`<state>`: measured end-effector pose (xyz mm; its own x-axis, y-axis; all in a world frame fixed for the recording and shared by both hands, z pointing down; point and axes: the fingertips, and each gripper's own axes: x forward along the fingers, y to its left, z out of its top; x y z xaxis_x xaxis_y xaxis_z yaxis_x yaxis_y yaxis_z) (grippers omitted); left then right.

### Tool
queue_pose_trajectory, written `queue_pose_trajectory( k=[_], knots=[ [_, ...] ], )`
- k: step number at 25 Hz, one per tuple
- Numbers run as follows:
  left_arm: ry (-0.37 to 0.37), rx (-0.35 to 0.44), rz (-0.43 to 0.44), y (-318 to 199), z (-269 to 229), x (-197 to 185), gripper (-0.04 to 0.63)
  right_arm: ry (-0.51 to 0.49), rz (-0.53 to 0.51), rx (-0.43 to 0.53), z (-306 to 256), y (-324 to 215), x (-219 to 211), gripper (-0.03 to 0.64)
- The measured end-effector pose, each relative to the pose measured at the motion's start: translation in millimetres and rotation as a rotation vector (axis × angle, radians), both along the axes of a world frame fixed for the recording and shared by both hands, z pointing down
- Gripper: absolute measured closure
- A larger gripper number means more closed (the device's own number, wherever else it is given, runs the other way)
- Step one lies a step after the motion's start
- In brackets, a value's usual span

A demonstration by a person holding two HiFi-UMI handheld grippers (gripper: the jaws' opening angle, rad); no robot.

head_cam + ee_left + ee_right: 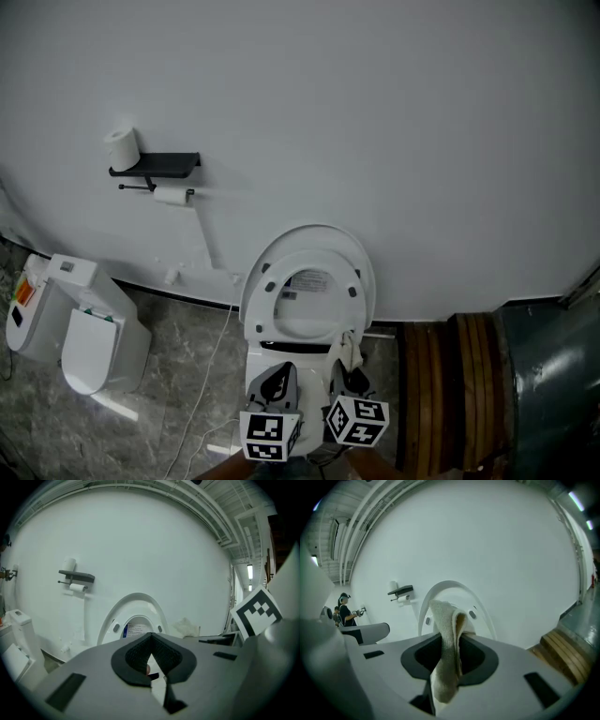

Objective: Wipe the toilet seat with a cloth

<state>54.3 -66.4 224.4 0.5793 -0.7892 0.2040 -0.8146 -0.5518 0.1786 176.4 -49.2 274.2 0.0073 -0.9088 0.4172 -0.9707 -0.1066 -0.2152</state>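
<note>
White wall (pixel 375 103), grey marble floor (pixel 56 422) — wooden planks (pixel 445 394) right

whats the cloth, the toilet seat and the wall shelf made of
Cloth: soft off-white woven or terry fabric, judging by its nubby texture and limp fold.
Toilet seat: smooth white plastic, probably, slightly glossy.
Wall shelf: matte black, thin and flat; metal or plastic, cannot tell.

This looks like a toilet corner built inside a large hall. A white ceramic toilet with raised lid (pixel 309 286) stands against a plain white wall (pixel 394 112). Beside it are a black wall shelf with paper rolls (pixel 157 164) and a grey marble-pattern floor (pixel 183 370). Bare ceiling beams (pixel 201 506) run above the wall.
</note>
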Motion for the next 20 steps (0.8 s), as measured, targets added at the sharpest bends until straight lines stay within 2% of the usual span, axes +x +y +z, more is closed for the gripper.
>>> queue_pose_trajectory(
  k=[5,11,18,20],
  knots=[
    [-0.003,0.011,-0.004,-11.1,-0.2,5.7,0.601,0.074,-0.051,0.02,-5.3,-36.3,11.7,0.525],
    [-0.008,-0.007,-0.037,-27.9,10.7,3.5,0.601,0.108,-0.077,0.092,-31.3,-89.2,16.7,0.525],
    [-0.015,-0.008,-0.068,-46.0,9.5,-0.5,0.601,0.264,-0.124,0.142,-73.1,-140.8,25.9,0.525],
    [-0.015,-0.004,-0.079,-52.1,6.1,-2.7,0.601,0.357,-0.16,0.133,-79.2,-152.7,27.4,0.525]
  ],
)
